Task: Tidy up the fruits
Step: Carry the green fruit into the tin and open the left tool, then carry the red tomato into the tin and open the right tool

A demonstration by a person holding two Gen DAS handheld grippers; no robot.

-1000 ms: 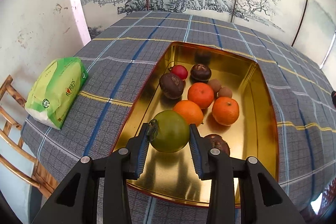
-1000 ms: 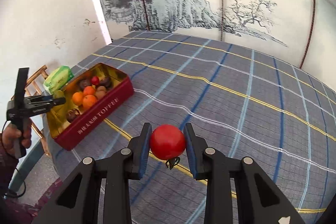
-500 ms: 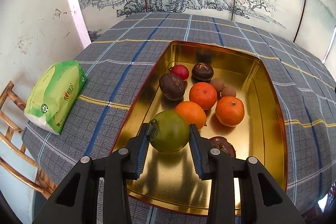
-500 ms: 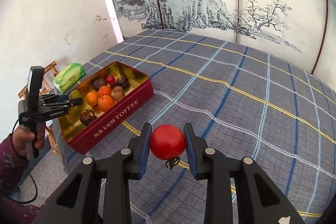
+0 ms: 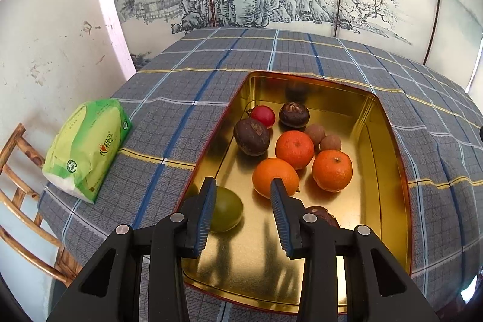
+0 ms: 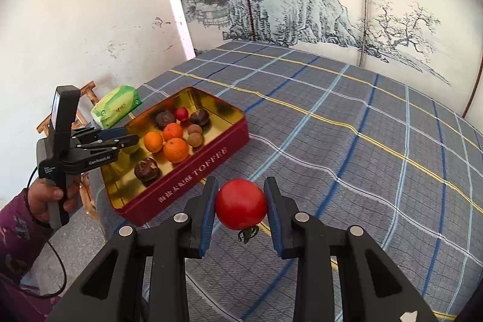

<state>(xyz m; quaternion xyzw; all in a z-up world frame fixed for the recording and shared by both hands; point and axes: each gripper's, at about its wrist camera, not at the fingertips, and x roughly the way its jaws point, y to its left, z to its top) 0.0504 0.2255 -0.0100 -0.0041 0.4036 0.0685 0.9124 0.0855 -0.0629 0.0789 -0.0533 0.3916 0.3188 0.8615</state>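
Observation:
My left gripper (image 5: 243,182) hangs open over the near end of the gold-lined tin (image 5: 389,159), with nothing between its fingers. A green fruit (image 5: 228,213) lies on the tin floor just behind the left finger. Three oranges (image 5: 294,148), dark brown fruits (image 5: 251,136), a small red fruit (image 5: 263,116) and longans (image 5: 315,133) also sit in the tin. My right gripper (image 6: 241,181) is shut on a red tomato (image 6: 241,202), stem down, above the checked cloth just right of the tin's red wall (image 6: 193,175). In the right wrist view the left gripper (image 6: 129,138) hovers over the tin's left end.
A green packet (image 5: 87,147) lies on the cloth left of the tin, near the table's edge. A wooden chair (image 5: 18,171) stands beyond that edge. A person's hand (image 6: 45,198) holds the left gripper. A painted screen backs the table; checked cloth (image 6: 377,141) stretches right.
The green fruit has left the left gripper's jaws and now lies on the tin floor. The right gripper has carried the tomato closer to the tin.

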